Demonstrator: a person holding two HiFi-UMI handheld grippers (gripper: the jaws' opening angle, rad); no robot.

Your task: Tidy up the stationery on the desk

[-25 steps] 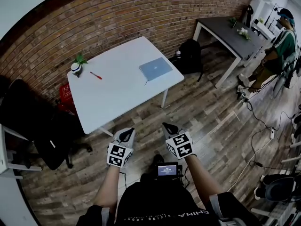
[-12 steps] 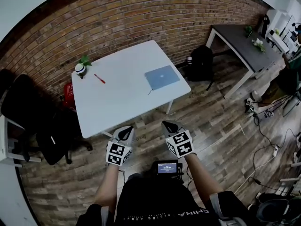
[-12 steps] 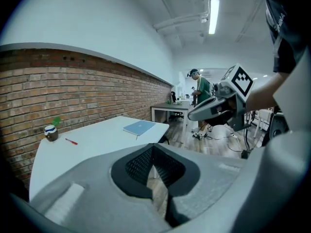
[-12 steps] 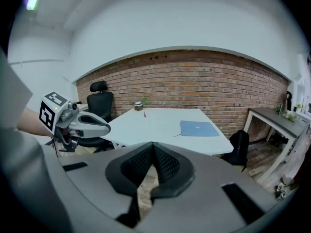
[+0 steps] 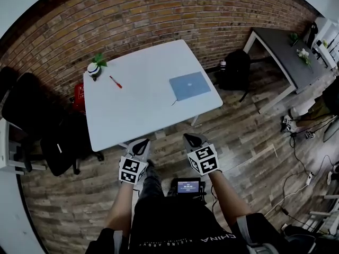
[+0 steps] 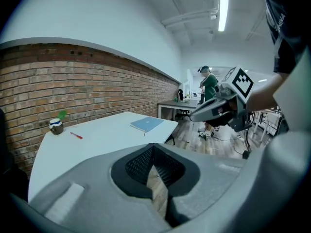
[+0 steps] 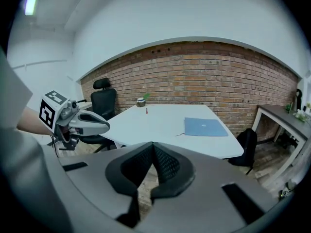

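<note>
Well, I see my left gripper (image 5: 141, 145) clenched empty, right gripper (image 5: 192, 140) same, both before the desk (image 5: 139, 110), pen (image 5: 115, 82) and notebook (image 5: 189, 85) on it.

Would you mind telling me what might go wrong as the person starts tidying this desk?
The red pen lies beside the small potted plant at the white table's far corner; reaching for it might tip the plant.
The blue notebook sits near the table's edge, so a nudge could push it off.
The left gripper and right gripper are both shut; they need opening before any grasp.
</note>
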